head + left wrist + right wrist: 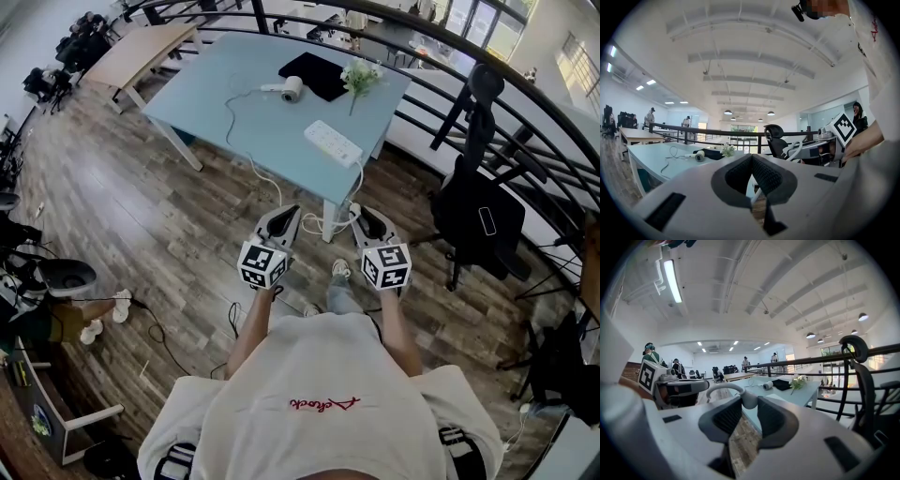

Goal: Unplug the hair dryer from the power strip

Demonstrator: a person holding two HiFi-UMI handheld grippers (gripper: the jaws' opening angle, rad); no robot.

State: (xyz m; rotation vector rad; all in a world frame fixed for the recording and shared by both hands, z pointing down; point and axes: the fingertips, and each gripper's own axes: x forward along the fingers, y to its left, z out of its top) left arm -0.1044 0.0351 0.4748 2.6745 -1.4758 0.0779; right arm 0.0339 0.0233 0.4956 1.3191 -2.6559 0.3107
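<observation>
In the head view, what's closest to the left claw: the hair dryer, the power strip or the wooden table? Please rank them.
From the left claw:
1. Power strip, near edge of the blue table.
2. Hair dryer, farther back on it.
3. Wooden table, far left.

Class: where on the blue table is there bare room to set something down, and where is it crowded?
Bare: the table's left stretch, between the cord and left edge. Crowded: far right, with hair dryer, black cloth, flowers, power strip.
</observation>
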